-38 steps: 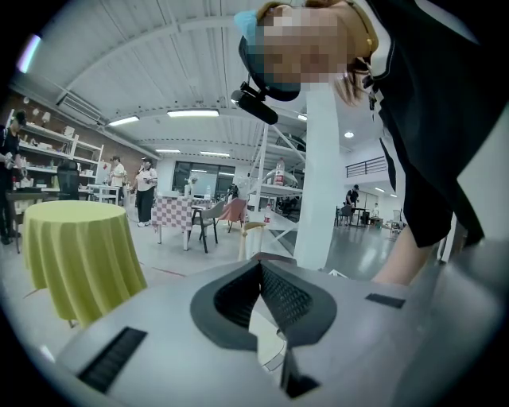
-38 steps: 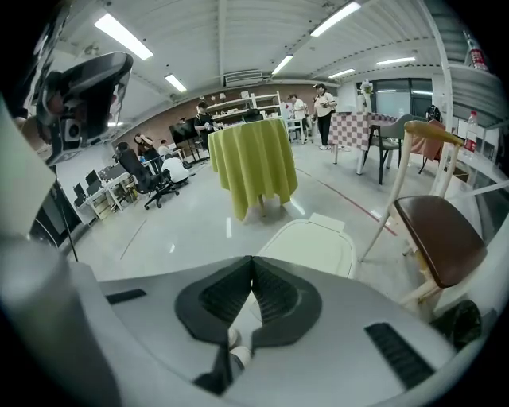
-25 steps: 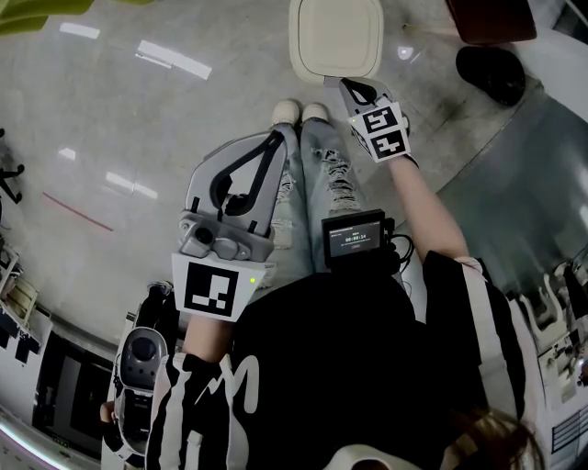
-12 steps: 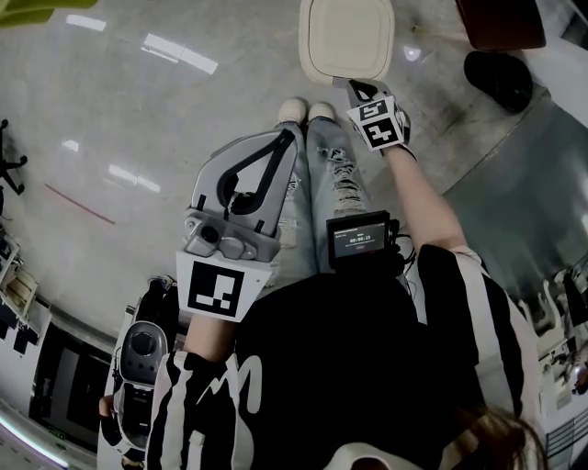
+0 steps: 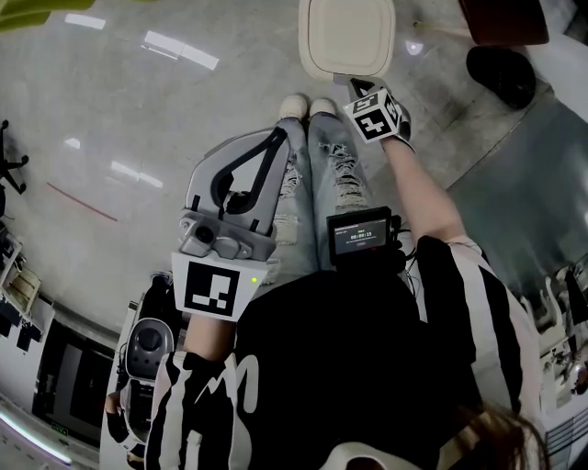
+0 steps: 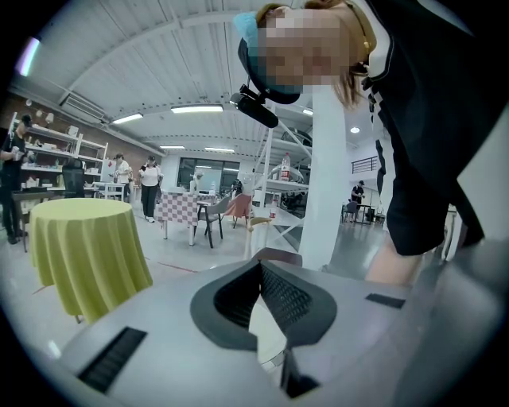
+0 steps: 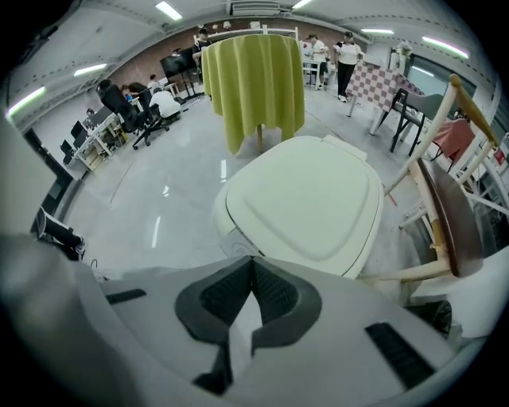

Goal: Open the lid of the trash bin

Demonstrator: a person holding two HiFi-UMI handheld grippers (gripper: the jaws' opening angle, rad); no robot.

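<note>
The cream trash bin (image 5: 346, 37) stands on the floor ahead of the person's shoes, and its lid (image 7: 306, 199) lies flat and closed. My right gripper (image 5: 355, 85) hovers at the bin's near edge; in the right gripper view its jaws (image 7: 253, 259) meet at the tips just short of the lid's front rim, with nothing between them. My left gripper (image 5: 278, 138) is held over the person's left leg, well away from the bin. The left gripper view looks out across the room, and the jaws (image 6: 260, 263) there are shut and empty.
A round table with a yellow-green cloth (image 7: 254, 79) stands behind the bin. A wooden chair (image 7: 445, 207) is close on the bin's right. A dark chair (image 5: 501, 18) and a black object (image 5: 501, 73) sit at the upper right. A small screen (image 5: 360, 236) hangs at the person's waist.
My right gripper has moved a little forward, closer to the bin's near edge. The left gripper has hardly moved.
</note>
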